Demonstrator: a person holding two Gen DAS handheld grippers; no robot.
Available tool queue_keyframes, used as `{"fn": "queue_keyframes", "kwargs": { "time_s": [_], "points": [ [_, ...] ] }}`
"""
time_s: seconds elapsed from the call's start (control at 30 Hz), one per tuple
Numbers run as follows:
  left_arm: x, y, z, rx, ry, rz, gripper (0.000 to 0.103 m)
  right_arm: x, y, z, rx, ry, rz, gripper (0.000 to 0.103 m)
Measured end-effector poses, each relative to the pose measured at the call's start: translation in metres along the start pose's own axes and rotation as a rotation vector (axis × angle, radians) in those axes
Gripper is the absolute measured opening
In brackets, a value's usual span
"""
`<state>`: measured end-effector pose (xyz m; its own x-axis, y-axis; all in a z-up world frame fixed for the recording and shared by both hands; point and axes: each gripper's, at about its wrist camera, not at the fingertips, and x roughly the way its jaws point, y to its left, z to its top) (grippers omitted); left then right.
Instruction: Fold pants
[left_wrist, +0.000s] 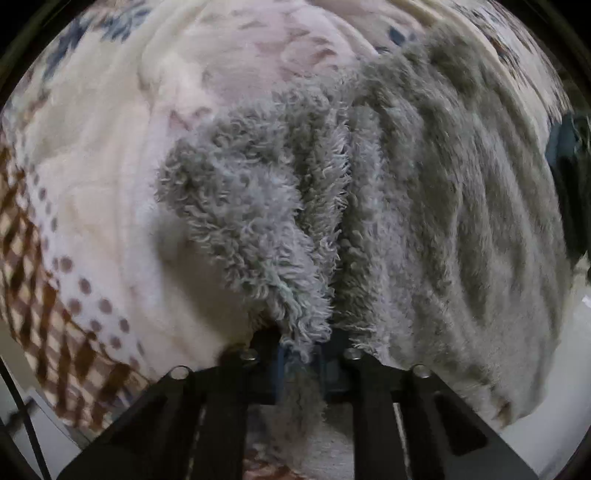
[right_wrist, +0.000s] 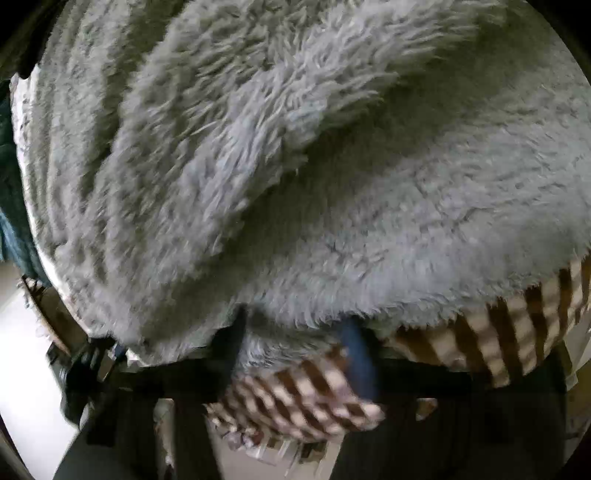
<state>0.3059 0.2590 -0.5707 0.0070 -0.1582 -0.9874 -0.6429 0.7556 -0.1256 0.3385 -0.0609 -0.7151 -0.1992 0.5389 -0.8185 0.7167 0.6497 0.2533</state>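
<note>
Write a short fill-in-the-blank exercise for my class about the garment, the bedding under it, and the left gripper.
1. The fluffy pants are ___ in colour.
2. They lie on a patterned ___.
3. The left gripper is ___ on a fold of the pants.
4. The blanket border has a brown ___ pattern.

Missing words: grey; blanket; shut; checked

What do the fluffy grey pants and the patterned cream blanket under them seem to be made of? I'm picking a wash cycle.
Fluffy grey pants: apparently long-pile synthetic fleece or sherpa, matte; curly loose fibres stand up in ribbed rows. Patterned cream blanket: probably short-pile plush fleece, with a soft sheen, a smooth nap and printed brown checks and dots. The exact fibre can't be told.
</note>
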Motion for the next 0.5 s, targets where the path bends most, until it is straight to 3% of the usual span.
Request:
{"fn": "queue_keyframes", "kwargs": {
  "time_s": [0.03, 0.07, 0.13, 0.23, 0.33, 0.37, 0.4, 0.43, 0.5],
  "points": [
    [-0.007, 0.004, -0.007, 0.011, -0.022, 0.022, 0.006, 0.001, -0.001, 0.001, -0.004, -0.007, -0.009, 0.01],
    [-0.012, 0.008, -0.01, 0.012, -0.039, 0.038, 0.005, 0.001, -0.001, -0.004, -0.001, -0.008, -0.024, 0.008],
    [-0.027, 0.027, -0.019, -0.002, -0.06, 0.08, 0.005, -0.003, -0.004, -0.016, -0.018, -0.004, -0.039, 0.006],
    [-0.02, 0.066, -0.03, -0.049, 0.01, 0.101, 0.006, -0.001, -0.011, -0.029, -0.021, 0.041, -0.064, 0.006],
    [-0.025, 0.069, -0.033, -0.018, 0.026, 0.094, 0.008, 0.012, 0.004, -0.03, -0.074, 0.104, -0.102, 0.009],
    [-0.027, 0.067, -0.031, -0.01, 0.019, 0.091, 0.01, 0.007, 0.016, -0.029, -0.118, 0.106, -0.118, 0.011],
    [-0.028, 0.063, -0.026, 0.002, 0.017, 0.089, 0.01, 0.002, 0.026, -0.028, -0.145, 0.11, -0.116, 0.023],
    [-0.031, 0.056, -0.025, 0.012, 0.035, 0.081, 0.011, -0.006, 0.034, -0.029, -0.168, 0.114, -0.109, 0.043],
    [-0.051, 0.056, -0.027, -0.011, 0.041, 0.056, 0.019, -0.023, 0.05, -0.033, -0.182, 0.079, -0.07, 0.062]
  ]
}}
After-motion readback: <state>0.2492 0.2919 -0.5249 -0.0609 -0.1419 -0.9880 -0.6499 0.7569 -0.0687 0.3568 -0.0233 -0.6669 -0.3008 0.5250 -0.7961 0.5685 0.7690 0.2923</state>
